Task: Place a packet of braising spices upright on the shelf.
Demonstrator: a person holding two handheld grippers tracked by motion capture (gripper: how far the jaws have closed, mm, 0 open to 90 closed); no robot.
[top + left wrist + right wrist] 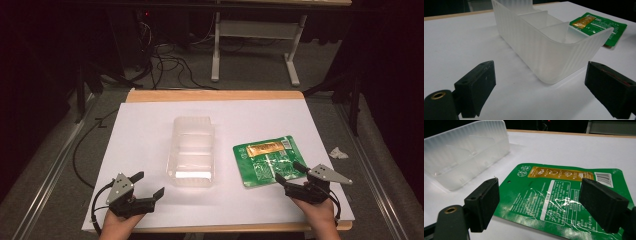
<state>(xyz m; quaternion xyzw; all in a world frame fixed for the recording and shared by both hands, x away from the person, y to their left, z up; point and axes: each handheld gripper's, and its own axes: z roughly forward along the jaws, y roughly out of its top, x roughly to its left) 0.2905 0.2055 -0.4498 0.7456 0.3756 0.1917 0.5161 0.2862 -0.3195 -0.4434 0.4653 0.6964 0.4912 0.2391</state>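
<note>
The green packet [269, 160] lies flat on the white tabletop [150, 130], toward its right edge and nearer the front, back side up. The right gripper view brings out what the high view blurs: a gold band [560, 173] across the top, a barcode [603, 179] at one corner and white panels of print too small to read. The right gripper [289, 173] hovers at the packet's near right corner, its jaws spread wide above the film with nothing pinched. Just left of the packet, near the middle of the tabletop, stands a clear ribbed plastic tray [192, 150]; the left gripper view shows dividers splitting it into compartments. The left gripper [148, 185] sits near the front left corner, jaws spread and empty, facing the tray's rounded end. Beyond the right edge a crumpled white scrap [338, 152] lies on the floor, and cables [170, 62] trail behind the far edge.
</note>
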